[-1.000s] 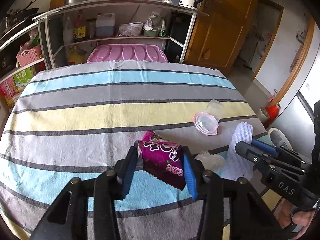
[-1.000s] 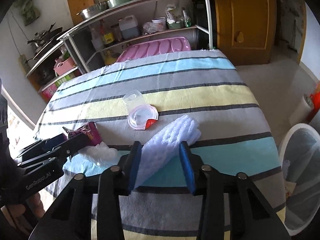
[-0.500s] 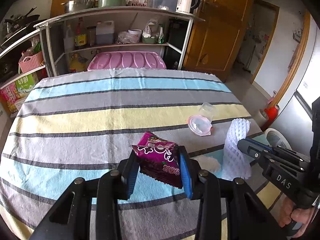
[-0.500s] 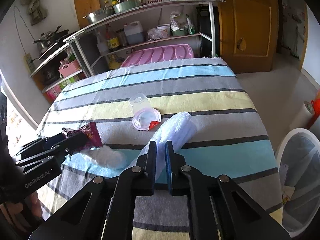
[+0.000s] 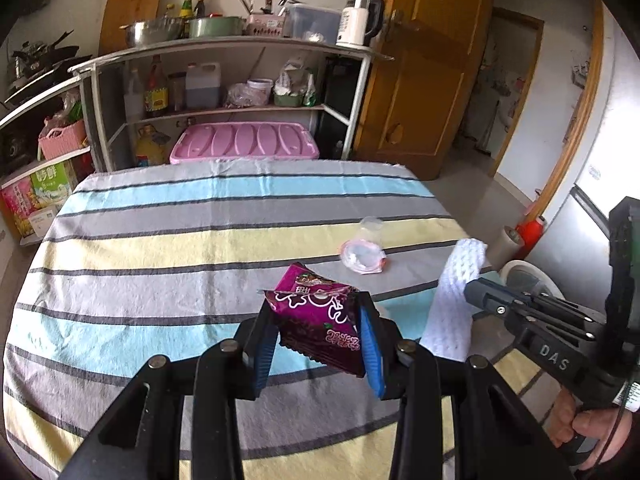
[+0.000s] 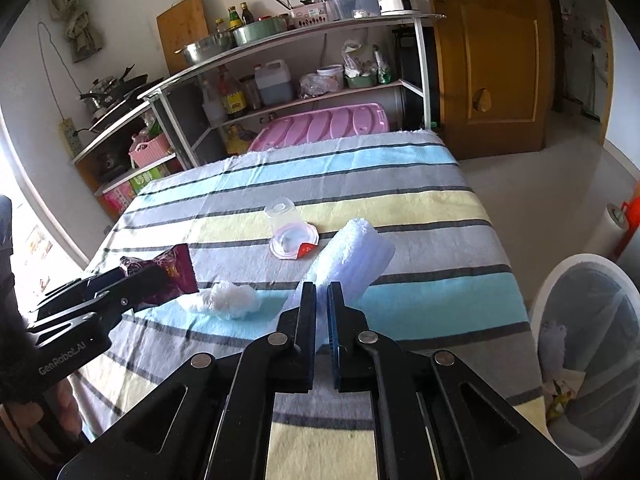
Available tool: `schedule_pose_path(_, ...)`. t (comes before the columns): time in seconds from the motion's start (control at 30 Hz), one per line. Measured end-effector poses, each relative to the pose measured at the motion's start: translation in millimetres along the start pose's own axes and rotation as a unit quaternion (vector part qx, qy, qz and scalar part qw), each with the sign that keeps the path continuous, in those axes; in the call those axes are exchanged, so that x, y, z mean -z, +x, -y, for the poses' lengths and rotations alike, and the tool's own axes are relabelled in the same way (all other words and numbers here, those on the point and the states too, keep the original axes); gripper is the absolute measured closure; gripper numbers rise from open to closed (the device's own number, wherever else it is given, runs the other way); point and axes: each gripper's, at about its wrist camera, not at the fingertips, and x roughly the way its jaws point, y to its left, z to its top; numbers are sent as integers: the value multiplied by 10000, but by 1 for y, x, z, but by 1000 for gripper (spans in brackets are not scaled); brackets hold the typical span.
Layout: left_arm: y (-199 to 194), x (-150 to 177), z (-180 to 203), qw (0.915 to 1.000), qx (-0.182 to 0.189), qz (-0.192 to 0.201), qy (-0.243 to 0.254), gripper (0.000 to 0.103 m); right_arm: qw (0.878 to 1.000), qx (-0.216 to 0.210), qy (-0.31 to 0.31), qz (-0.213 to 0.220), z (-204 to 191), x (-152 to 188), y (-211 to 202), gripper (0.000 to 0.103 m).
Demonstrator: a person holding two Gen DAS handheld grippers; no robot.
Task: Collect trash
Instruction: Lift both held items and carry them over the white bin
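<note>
left gripper (image 5: 320,336) clamps purple wrapper (image 5: 320,322) | right gripper (image 6: 321,320) pinches foam net (image 6: 352,256) | carry both level past tabletop's right edge, release over bin (image 6: 560,280)

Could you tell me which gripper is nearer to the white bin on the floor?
Right. The right gripper hangs near the table edge beside the white bin; the left gripper is farther toward the table's other side.
</note>
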Motion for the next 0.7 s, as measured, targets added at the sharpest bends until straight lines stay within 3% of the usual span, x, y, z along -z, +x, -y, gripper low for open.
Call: schedule_pose_path(0.7, -30, 3, 81, 9960, 397, 330, 724, 64, 9982, 179, 233, 523, 34, 15, -72, 97)
